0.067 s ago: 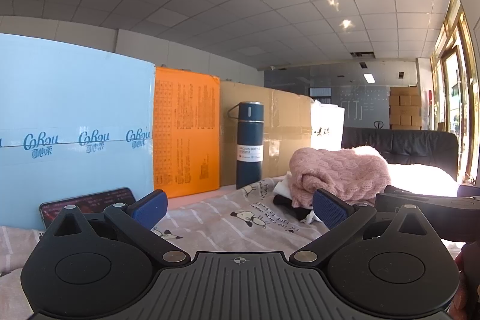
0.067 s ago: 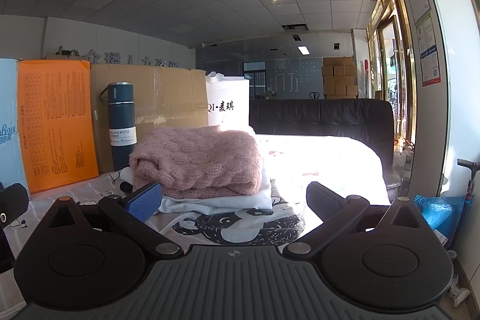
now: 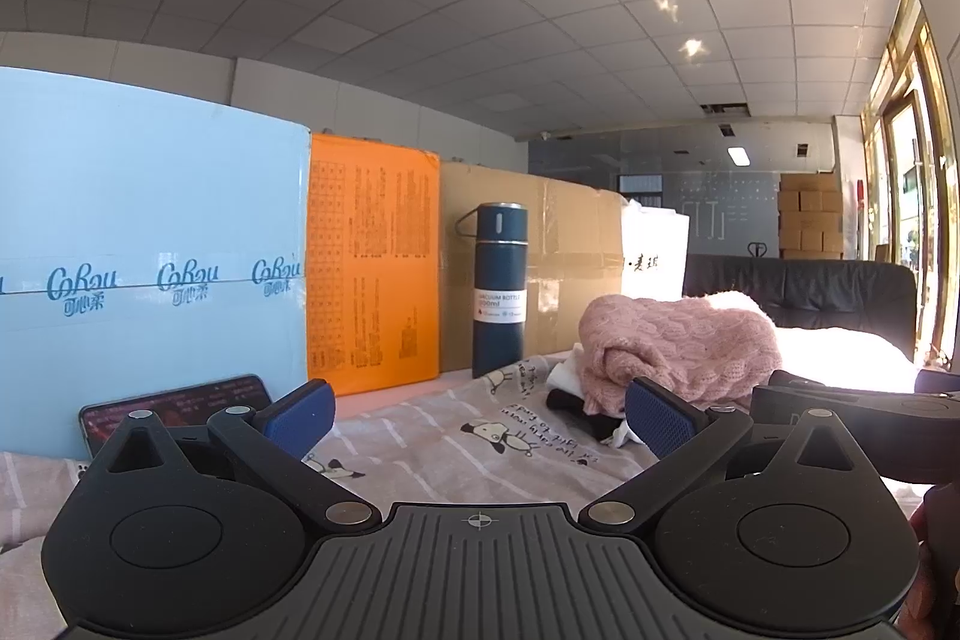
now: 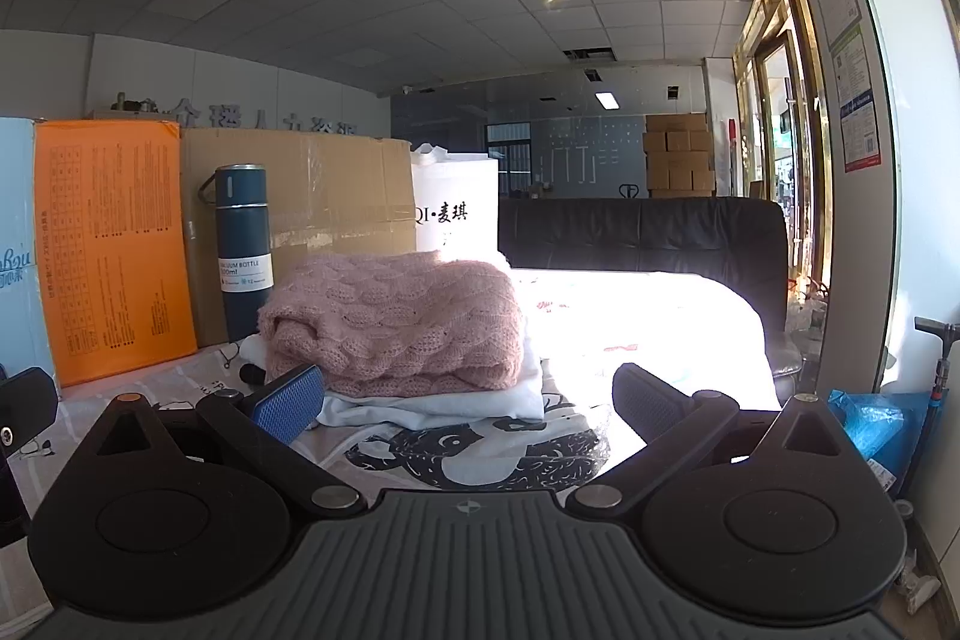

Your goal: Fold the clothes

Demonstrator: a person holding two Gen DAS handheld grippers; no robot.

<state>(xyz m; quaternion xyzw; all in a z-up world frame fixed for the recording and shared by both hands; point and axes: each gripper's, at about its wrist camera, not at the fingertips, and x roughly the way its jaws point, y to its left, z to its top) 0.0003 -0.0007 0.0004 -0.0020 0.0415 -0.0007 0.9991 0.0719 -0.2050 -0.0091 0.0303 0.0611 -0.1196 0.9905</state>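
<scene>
Hovering low over the surface w/ both tongs spread wide and empty, prob. between garments. Left wrist view: left tongs gape over the printed cloth, nothing between the pads; the pink knit sweater sits folded ahead-right, on top of white and dark pieces, so that looks like the done pile. Flask stands upright just beside the pile, w/ orange box and blue box walling the back edge; phone leans near my left pad. Open room is mostly in the middle. Right wrist view: right tongs also wide, nothing held, pointing at the sweater stacked on a white garment. Right of it the surface is sun-washed; can't tell what lies there. Sofa behind, surface drops off at far right.
</scene>
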